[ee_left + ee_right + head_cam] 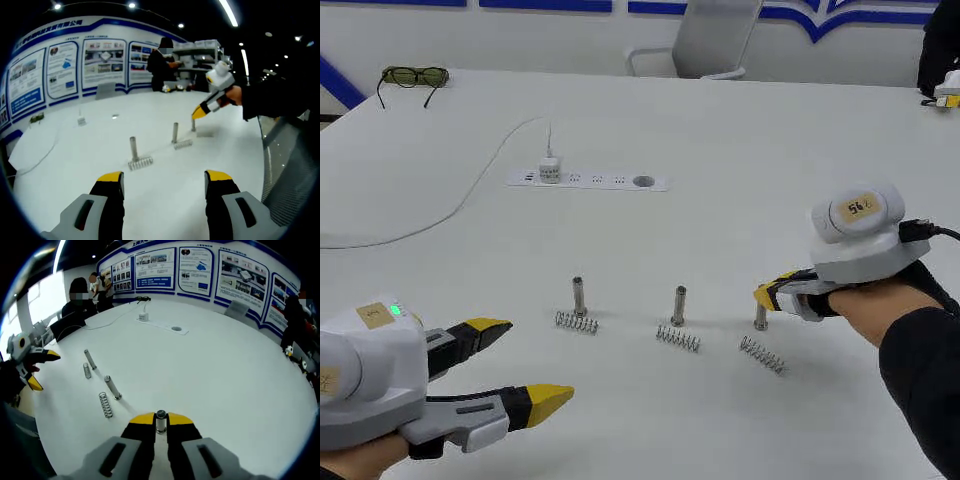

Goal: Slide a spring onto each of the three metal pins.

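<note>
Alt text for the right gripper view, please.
The right gripper has its yellow-tipped jaws shut on a metal pin on the white table. To its left stand a middle pin and a far pin, with a near spring and a far spring lying beside them, and the left gripper is open at the left edge.

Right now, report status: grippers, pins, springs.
Left hand-held gripper open, empty. Right hand-held gripper shut on right pin. Springs flat on table, pins bare. Power strip well behind.
</note>
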{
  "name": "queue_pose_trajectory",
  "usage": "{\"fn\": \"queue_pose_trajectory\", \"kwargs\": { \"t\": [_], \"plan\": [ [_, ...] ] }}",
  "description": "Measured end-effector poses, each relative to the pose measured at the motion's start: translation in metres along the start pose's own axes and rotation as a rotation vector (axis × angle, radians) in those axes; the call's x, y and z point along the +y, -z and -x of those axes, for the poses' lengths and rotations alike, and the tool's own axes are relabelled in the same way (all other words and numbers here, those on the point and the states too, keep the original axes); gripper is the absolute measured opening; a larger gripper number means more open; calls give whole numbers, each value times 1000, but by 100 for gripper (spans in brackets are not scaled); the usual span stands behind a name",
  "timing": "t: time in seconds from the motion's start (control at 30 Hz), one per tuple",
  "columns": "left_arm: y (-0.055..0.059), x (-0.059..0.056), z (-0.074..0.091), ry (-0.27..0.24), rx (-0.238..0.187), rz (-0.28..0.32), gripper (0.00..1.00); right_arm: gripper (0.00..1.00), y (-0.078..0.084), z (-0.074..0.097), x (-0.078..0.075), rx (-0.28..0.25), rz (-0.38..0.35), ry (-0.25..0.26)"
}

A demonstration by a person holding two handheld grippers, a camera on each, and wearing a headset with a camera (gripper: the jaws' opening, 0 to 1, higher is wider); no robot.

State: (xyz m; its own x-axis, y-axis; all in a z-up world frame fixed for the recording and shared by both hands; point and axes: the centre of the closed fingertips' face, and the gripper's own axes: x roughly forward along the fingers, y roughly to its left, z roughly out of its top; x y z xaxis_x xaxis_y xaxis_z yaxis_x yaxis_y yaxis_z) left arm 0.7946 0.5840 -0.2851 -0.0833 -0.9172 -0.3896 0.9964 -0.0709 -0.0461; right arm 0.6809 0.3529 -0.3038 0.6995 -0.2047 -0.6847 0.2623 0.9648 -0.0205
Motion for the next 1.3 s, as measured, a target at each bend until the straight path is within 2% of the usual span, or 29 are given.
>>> {"fn": "queue_pose_trajectory", "kwargs": {
  "t": [0.53, 0.87, 1.03, 1.3],
  "plan": [
    [-1, 0, 0, 4, -3, -8, 66, 10, 4, 2, -1, -10, 1, 0],
    [-2, -4, -3, 13, -2, -11, 66, 14, 10, 14, 0, -19, 9, 1],
    [-2, -5, -4, 18, -1, -12, 66, 13, 19, 19, 7, 1, 27, -26],
    [-1, -11, -7, 31, 6, -19, 66, 13, 26, 12, 32, 37, 86, -105]
  ]
}}
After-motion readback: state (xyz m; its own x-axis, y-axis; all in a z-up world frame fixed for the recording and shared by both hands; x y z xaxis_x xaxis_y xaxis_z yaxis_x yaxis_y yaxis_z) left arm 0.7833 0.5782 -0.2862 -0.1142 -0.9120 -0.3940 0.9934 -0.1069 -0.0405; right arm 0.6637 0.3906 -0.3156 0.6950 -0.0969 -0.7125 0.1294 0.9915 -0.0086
